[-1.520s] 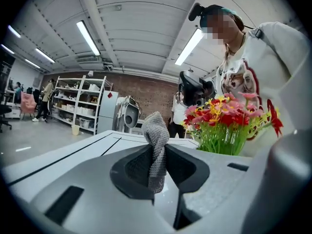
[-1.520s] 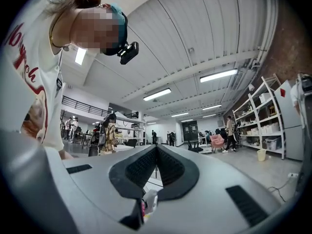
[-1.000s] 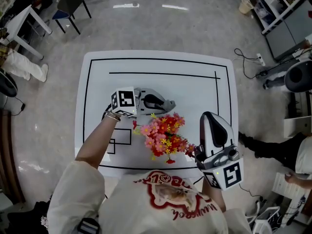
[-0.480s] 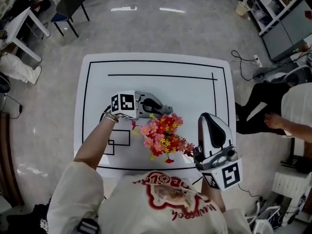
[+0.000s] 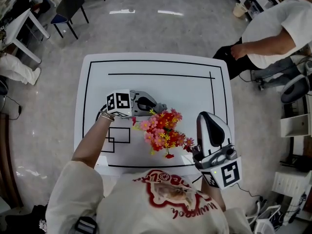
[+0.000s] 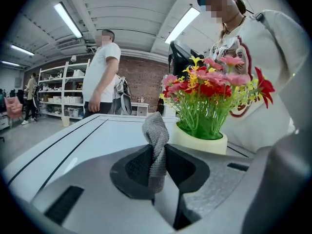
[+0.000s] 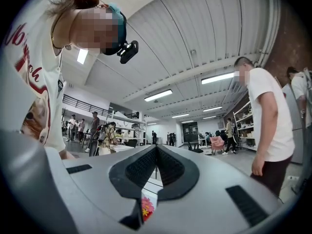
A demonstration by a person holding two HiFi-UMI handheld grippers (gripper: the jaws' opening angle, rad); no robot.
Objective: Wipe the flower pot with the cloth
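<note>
Pot, pale cream, low and round, stands on the white table toward the near edge, roughly midway across. From the head view it is hidden under its own flowers, a thick bunch of pink, red and yellow blooms on green stems. Its wall looks smooth and clean where the left gripper view shows it.

Just left of the pot comes the cloth, a grey knit piece. The left gripper is clenched on it, so that a twisted tuft stands out past the jaws toward the pot's left side. That likely puts soft fabric, not hard plastic, against the wall for the wipe. The tuft is very close to the rim, but whether it touches cannot be told.

On the right of the flowers, near the table's near edge, the right gripper points away from the person with its jaws pressed together on nothing. It touches neither pot nor cloth and seems kept aside, perhaps ready to steady the pot, which looks light enough to slide under a push.

Past the table's far right corner stands a bystander, well apart from the work.
</note>
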